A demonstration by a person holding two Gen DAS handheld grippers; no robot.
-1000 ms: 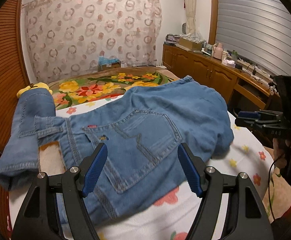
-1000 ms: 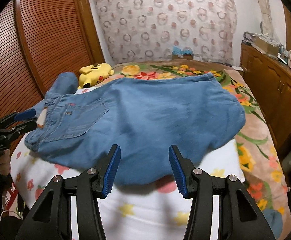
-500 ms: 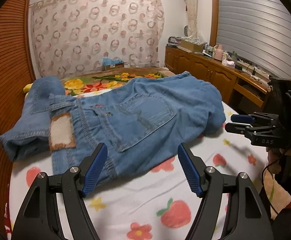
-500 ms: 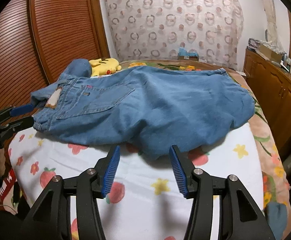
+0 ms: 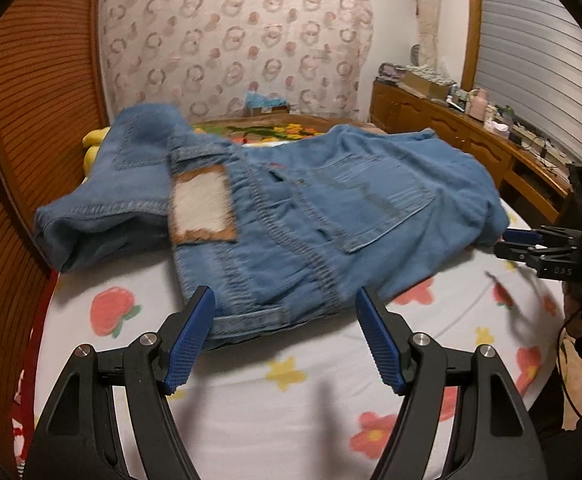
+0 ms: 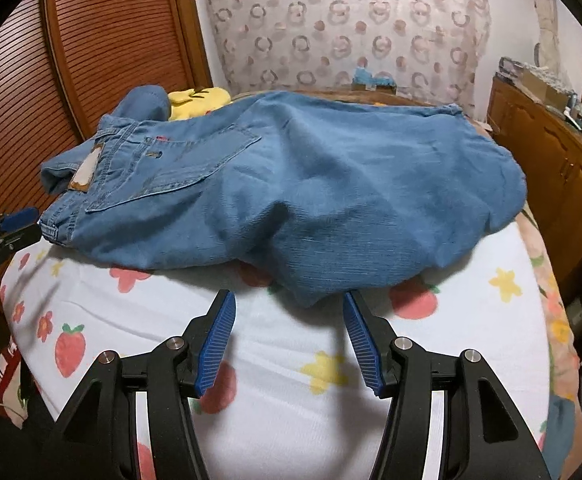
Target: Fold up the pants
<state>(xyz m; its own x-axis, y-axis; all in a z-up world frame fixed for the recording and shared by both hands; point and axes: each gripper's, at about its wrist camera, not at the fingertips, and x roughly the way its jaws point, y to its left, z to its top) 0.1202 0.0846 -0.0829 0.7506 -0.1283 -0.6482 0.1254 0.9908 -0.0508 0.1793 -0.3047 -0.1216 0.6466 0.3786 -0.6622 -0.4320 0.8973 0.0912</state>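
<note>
Blue denim pants (image 5: 315,216) lie in a loose heap on the bed, back pocket and leather waist patch (image 5: 202,205) up. They also show in the right wrist view (image 6: 311,184). My left gripper (image 5: 287,336) is open and empty, its blue pads just short of the waistband edge. My right gripper (image 6: 289,340) is open and empty, just short of the near fold of the pants. Each gripper shows side-on in the other's view, the right one (image 5: 531,244) and the left one (image 6: 7,228).
The bed sheet (image 6: 323,380) is white with strawberries and flowers. A yellow plush toy (image 6: 199,100) lies behind the pants. A wooden slatted wall (image 6: 83,52) runs along the left. A wooden dresser (image 5: 451,136) with clutter stands on the right.
Both grippers have pulled back toward the near edge of the bed; the pants now lie farther ahead of the fingers. Both stay open and empty.
</note>
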